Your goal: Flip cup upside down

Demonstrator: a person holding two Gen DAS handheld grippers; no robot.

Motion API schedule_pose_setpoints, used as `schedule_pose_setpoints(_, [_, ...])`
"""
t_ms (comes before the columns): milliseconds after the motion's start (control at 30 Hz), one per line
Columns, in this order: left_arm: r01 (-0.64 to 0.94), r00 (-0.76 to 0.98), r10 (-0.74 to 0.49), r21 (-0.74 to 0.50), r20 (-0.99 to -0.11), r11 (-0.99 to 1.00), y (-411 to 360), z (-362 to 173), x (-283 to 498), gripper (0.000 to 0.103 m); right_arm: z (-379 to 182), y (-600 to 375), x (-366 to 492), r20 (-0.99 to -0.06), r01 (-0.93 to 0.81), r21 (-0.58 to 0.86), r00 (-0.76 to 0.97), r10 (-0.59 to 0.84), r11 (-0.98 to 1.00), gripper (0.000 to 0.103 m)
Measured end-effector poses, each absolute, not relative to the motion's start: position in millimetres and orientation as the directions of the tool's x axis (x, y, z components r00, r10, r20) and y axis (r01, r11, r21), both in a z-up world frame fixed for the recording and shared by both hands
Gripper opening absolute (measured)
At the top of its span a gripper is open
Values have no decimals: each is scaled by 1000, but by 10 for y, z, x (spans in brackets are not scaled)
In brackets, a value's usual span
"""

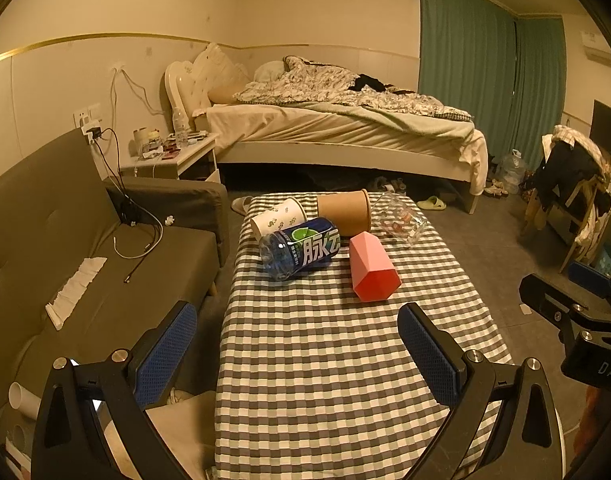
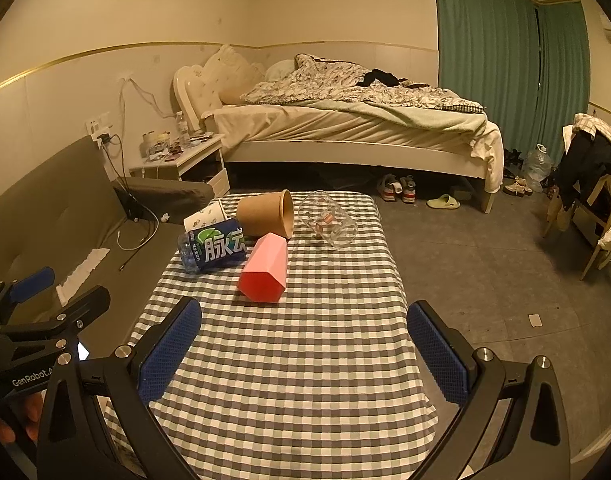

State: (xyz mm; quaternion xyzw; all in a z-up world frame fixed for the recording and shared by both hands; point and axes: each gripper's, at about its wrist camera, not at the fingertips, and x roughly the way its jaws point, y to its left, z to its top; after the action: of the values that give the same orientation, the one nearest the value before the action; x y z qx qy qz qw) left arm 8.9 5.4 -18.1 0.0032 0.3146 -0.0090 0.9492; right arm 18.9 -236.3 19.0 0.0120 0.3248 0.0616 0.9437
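Several cups lie on their sides at the far end of the checked table [image 1: 325, 360] [image 2: 289, 368]: a pink faceted cup [image 1: 372, 267] [image 2: 265, 268], a brown paper cup [image 1: 345, 215] [image 2: 267, 213], a white patterned paper cup [image 1: 279, 216] [image 2: 205, 216] and a clear glass [image 1: 401, 216] [image 2: 329, 218]. A blue-labelled water bottle [image 1: 301, 248] [image 2: 213, 250] lies beside them. My left gripper [image 1: 297, 344] is open and empty over the near table. My right gripper [image 2: 305, 344] is open and empty, also short of the cups.
A grey sofa [image 1: 85, 260] with cables and a white cloth runs along the table's left side. Open floor [image 2: 485, 280] lies to the right. A bed [image 1: 345, 132], nightstand [image 1: 173, 156] and a chair with clothes [image 1: 573, 184] stand beyond.
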Motion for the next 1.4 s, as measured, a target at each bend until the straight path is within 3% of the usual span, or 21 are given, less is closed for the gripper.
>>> schedule_pose_setpoints(1400, [-14, 780, 16, 8, -626, 1000, 61, -181, 190, 103, 171, -2381, 282, -622, -101, 82, 772, 131, 991, 103])
